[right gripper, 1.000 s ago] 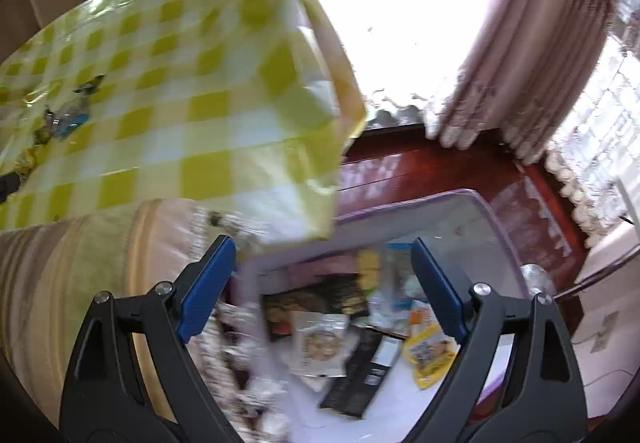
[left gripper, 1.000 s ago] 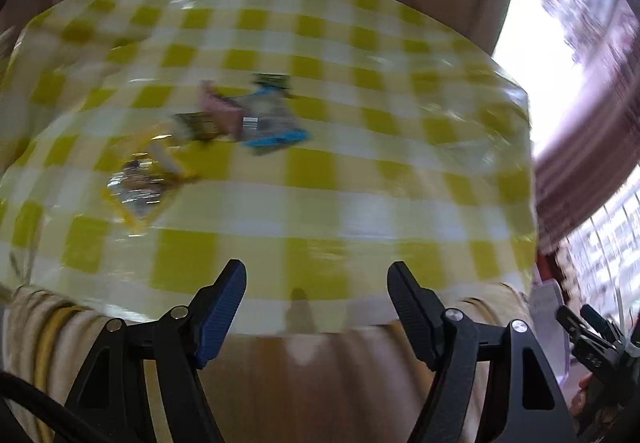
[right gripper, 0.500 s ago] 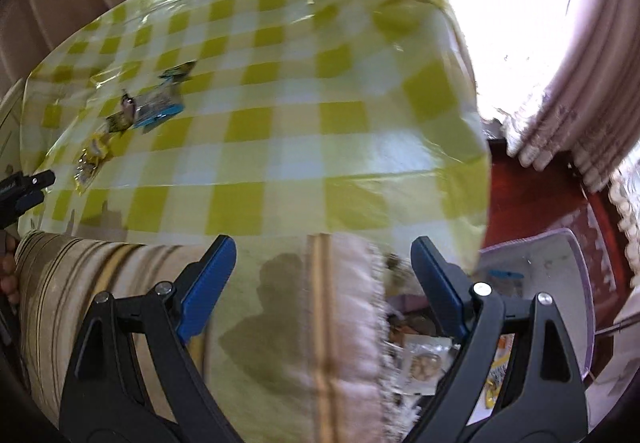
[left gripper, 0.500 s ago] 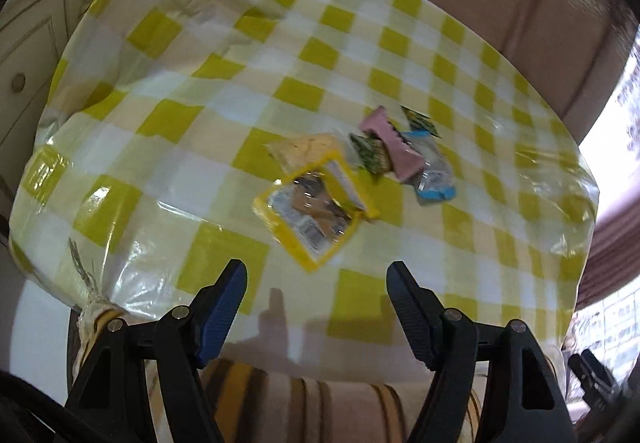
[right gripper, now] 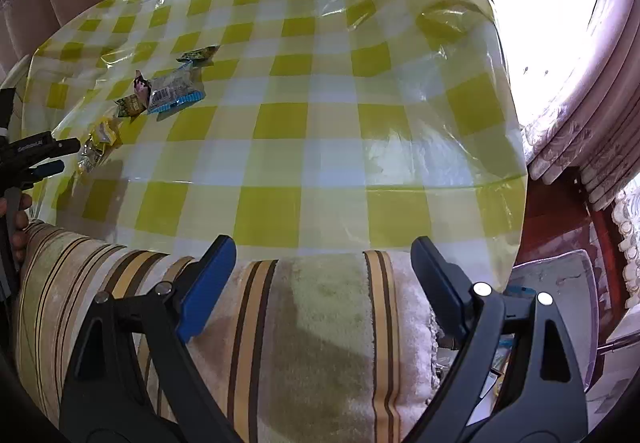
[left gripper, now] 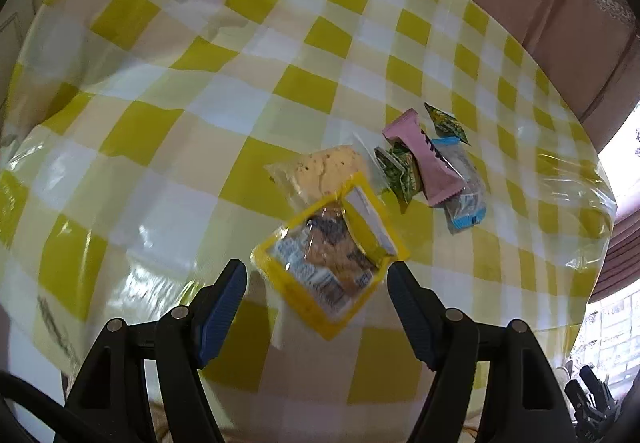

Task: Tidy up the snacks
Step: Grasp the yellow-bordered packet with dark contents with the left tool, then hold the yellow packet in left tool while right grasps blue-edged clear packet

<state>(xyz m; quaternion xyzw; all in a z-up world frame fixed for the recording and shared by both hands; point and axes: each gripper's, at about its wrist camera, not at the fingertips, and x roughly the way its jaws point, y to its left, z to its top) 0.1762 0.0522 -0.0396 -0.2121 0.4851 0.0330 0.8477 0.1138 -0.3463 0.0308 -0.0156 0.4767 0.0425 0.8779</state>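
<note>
Several snack packets lie in a cluster on the yellow-checked tablecloth. In the left wrist view my left gripper is open, its jaws on either side of a yellow-edged packet. Behind it lie a clear-wrapped cracker, a green packet, a pink packet, a blue-ended packet and another green packet. In the right wrist view my right gripper is open and empty over the table's front edge; the cluster lies far left, with the left gripper beside it.
A striped towel-like cloth hangs over the table's front edge under the plastic cover. A purple-rimmed bin with snacks stands on the floor at the lower right. Curtains and a bright window are on the right.
My left gripper has moved in towards the snack cluster until its jaws flank the yellow-edged packet. My right gripper has swung from above the floor bin up to face the tabletop.
</note>
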